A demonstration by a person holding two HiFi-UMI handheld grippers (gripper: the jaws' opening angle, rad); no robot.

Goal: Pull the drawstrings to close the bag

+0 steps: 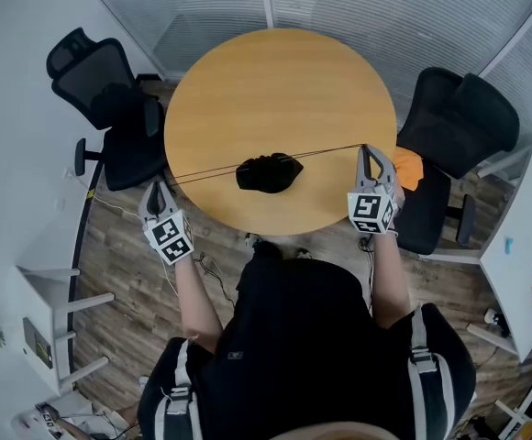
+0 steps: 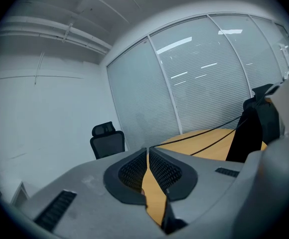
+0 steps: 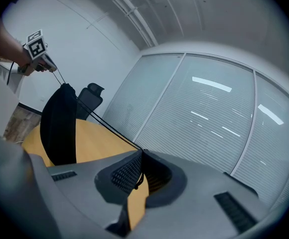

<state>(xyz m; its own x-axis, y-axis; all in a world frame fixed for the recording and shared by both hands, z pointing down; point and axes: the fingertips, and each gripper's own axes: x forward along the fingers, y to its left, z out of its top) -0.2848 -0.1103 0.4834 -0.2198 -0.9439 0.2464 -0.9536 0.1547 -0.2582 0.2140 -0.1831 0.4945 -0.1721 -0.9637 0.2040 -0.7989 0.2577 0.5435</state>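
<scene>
A small black drawstring bag [image 1: 268,172] lies bunched at the near middle of the round wooden table [image 1: 275,81]. Thin dark drawstrings [image 1: 202,171] run taut from it to both sides. My left gripper [image 1: 160,185] is past the table's left edge, shut on the left strings. In the left gripper view the jaws [image 2: 148,149] meet, and the strings [image 2: 204,137] lead off toward the bag [image 2: 249,128]. My right gripper [image 1: 365,150], at the right edge, is shut on the right strings [image 1: 330,150]. In the right gripper view, cords [image 3: 109,128] run from the closed jaws [image 3: 141,152] to the bag [image 3: 59,126].
A black office chair [image 1: 110,108] stands left of the table. Another black chair [image 1: 459,126] stands to the right with something orange [image 1: 409,168] on it. A white table [image 1: 523,246] is at far right. Glass walls with blinds [image 1: 339,7] close the back.
</scene>
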